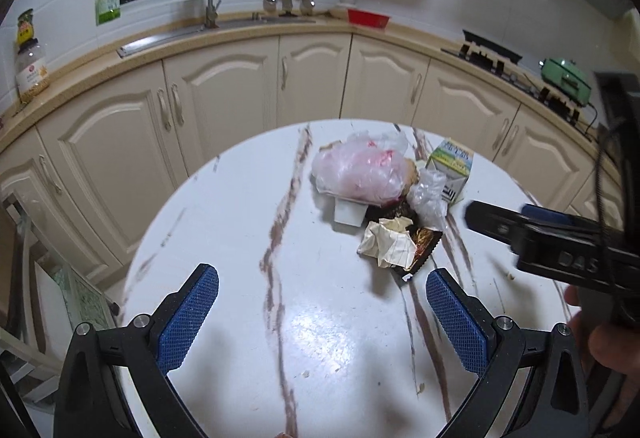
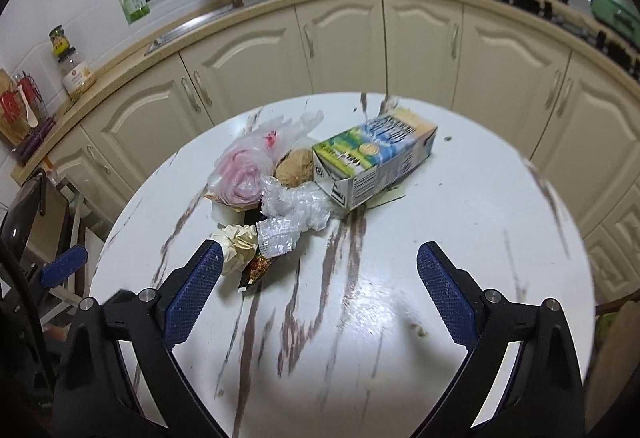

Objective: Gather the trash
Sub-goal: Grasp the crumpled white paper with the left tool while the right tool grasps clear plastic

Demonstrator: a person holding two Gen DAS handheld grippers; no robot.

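Observation:
A heap of trash lies on the round white marble table (image 1: 248,205) (image 2: 480,205). In it are a pinkish plastic bag (image 1: 358,167) (image 2: 244,173), a milk carton (image 1: 452,163) (image 2: 376,157) on its side, clear crumpled plastic (image 1: 430,197) (image 2: 292,213), a crumpled cream paper (image 1: 386,244) (image 2: 238,244) and a dark snack wrapper (image 1: 424,248) (image 2: 260,264). My left gripper (image 1: 322,288) hangs open over the table, nearer than the heap, empty. My right gripper (image 2: 320,272) is open and empty, its left fingertip (image 2: 208,262) close beside the paper. The right gripper (image 1: 532,230) also shows at the left wrist view's right edge.
Cream kitchen cabinets (image 1: 224,85) (image 2: 340,37) curve behind the table, with a sink and tap (image 1: 210,11), a red bowl (image 1: 368,17) and a stove (image 1: 520,69) on the counter. A chair (image 2: 44,222) stands at the table's left. A hand (image 1: 612,342) shows at lower right.

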